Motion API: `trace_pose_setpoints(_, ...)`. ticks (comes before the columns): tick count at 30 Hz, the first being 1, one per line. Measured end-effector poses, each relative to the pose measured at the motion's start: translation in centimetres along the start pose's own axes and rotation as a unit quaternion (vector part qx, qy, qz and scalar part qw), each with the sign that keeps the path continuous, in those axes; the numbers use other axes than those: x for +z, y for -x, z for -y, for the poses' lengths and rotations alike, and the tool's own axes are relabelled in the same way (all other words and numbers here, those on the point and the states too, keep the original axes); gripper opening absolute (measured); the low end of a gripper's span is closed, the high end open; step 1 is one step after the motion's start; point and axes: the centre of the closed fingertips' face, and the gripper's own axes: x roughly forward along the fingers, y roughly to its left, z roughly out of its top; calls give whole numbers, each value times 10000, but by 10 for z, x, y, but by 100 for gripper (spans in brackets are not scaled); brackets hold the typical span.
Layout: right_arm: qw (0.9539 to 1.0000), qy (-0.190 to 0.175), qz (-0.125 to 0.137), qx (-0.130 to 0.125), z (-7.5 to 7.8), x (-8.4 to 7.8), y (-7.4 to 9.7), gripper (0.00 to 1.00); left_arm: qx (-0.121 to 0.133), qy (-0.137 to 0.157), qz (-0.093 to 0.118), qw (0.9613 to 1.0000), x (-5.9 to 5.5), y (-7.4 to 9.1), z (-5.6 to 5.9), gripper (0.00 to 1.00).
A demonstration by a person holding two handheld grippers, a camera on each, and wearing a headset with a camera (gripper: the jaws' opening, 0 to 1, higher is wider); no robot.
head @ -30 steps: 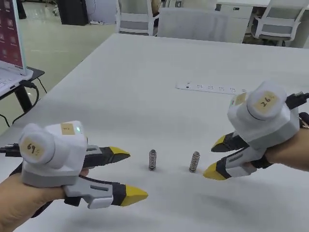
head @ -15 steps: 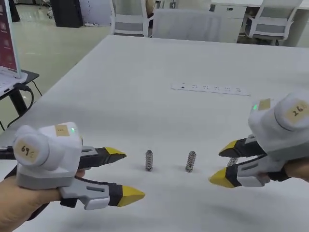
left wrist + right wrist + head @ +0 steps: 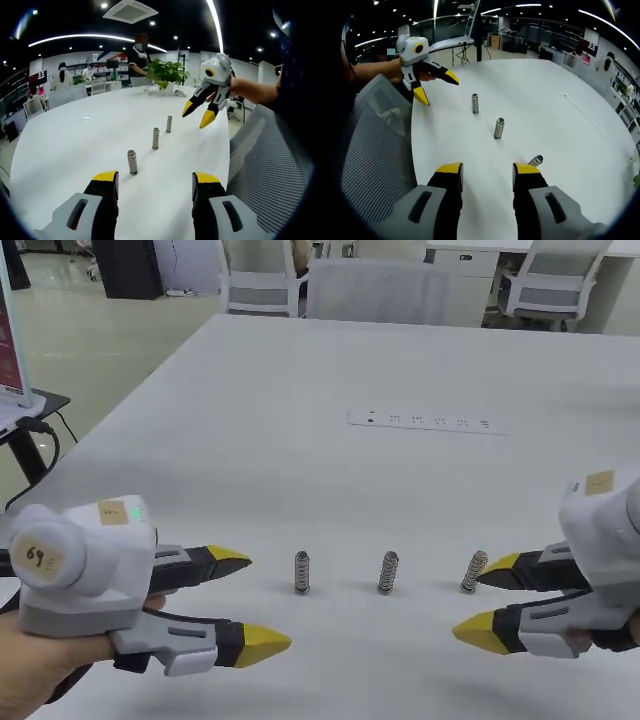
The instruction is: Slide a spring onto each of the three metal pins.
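Three small metal springs stand upright in a row on the white table: the left spring [image 3: 302,572], the middle spring [image 3: 388,572] and the right spring [image 3: 473,571]. Whatever they stand on is hidden inside the coils. My left gripper [image 3: 255,600] is open and empty, just left of the left spring. My right gripper [image 3: 478,605] is open and empty, its far fingertip close beside the right spring. The left gripper view has the row [image 3: 155,138] ahead of my left gripper [image 3: 155,177]. The right gripper view has the nearest spring [image 3: 535,160] just right of my right gripper [image 3: 487,167].
A white power strip [image 3: 425,422] lies further back on the table [image 3: 300,440]. Office chairs [image 3: 380,290] stand at the far edge. A mesh chair back [image 3: 380,145] sits behind the near table edge. A stand [image 3: 25,415] is off the table's left side.
My right gripper has drawn away to the right, from beside the middle spring, uncovering a third upright spring. The left gripper has stayed put; the head camera shifted slightly.
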Motion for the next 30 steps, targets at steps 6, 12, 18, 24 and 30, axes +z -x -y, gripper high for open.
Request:
trace_pose_setpoints(6, 9997, -192, 98, -97, 5, -6, 8, 40, 47, 20, 20, 10000, 1, 3, -2, 55)
trace_pose_setpoints(12, 9989, -310, 308, -155, 11, -11, 14, 43, 96, 99, 67, 9999, 0, 8, -5, 56)
trace_pose_setpoints(18, 9973, -433, 543, -235, 18, -16, 21, 46, 93, 240, 143, 9996, -1, 11, -5, 57)
trace_pose_setpoints(24, 9944, -527, 862, -300, 19, -18, 26, 49, 109, 317, 204, 9992, -2, 13, -6, 58)
trace_pose_setpoints(30, 9903, -534, 1190, -487, 25, -20, 34, 54, 156, 364, 215, 9990, -4, 13, -6, 59)
